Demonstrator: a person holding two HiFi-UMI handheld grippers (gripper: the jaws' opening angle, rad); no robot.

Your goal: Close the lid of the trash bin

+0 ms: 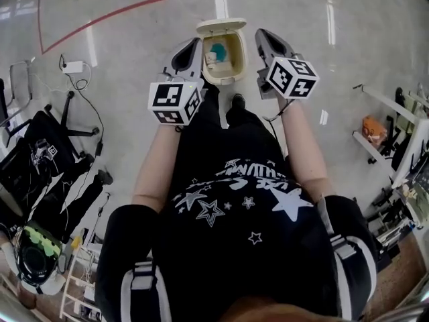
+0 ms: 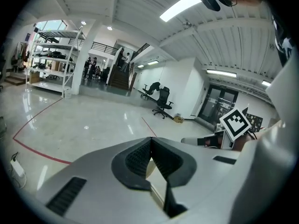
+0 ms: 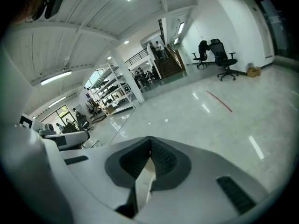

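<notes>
Upper centre: trash bin [image 1: 225, 80], lid [image 1: 220, 25] tipped open, teal item [image 1: 218, 49] inside. Flanking it, left claw [image 1: 195, 43] and right claw [image 1: 261, 33], both closed on nothing.

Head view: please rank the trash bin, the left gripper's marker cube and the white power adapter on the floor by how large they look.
1. trash bin, lid open
2. left gripper's marker cube, nearly as large, being nearer the camera
3. white power adapter
</notes>
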